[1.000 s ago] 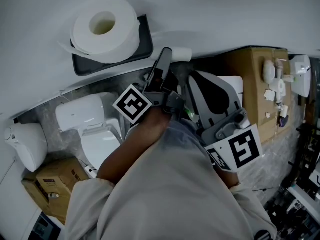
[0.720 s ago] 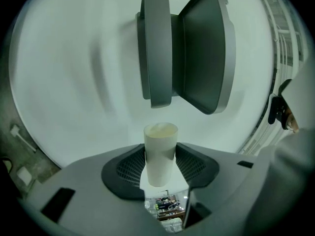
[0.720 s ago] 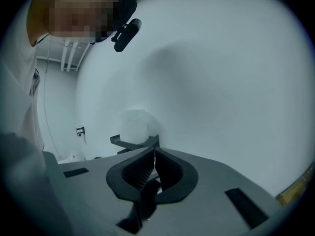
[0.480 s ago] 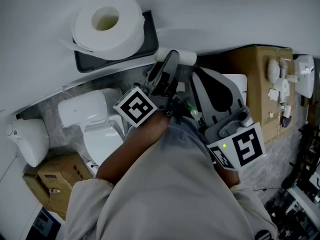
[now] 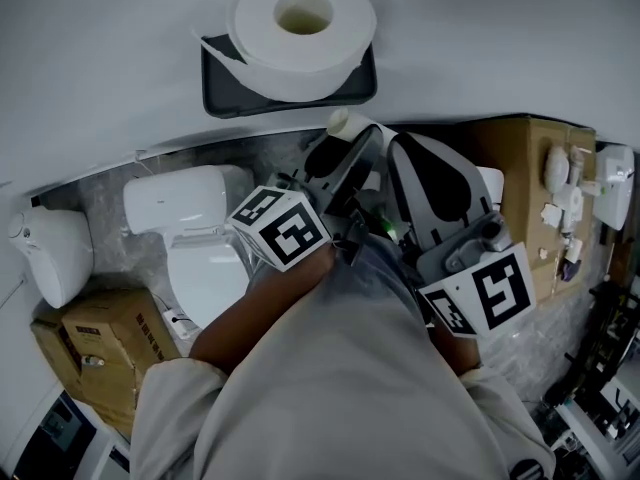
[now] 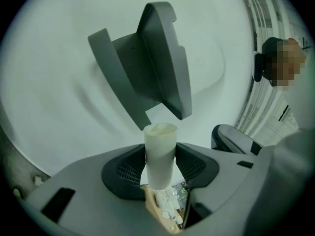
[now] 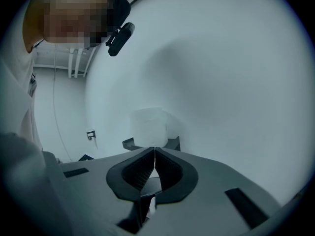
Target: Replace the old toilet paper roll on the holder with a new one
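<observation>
At the far left the toilet [image 5: 180, 208] is sitting below us. Just right of it our left gripper [image 5: 345, 163] is pointing toward the wall, its jaws standing fairly wide and pressing on a pale bare core [image 6: 160, 141] that is sticking out beyond the pads. Above it a full toilet paper roll [image 5: 300, 23] is standing on end on the dark holder [image 5: 225, 93] fixed to the wall, so we are judging that the swap itself is done and that we are now dealing with the old core. To do that well we are aiming for a gentle squeeze, since a hollow tube like this is likely to crush or pop out sideways under a hard pinch. We are also minding the space. The core's free end is lying near the holder's lower edge and just beside the other tool, so any swing away should be passing clear of both, or we are risking a knock to the new roll. To the right, our right gripper [image 7: 154, 154] is hovering with its jaws closed together on nothing, and the roll is showing blurred ahead of it. We are thinking it best placed out of the left one's path.
</observation>
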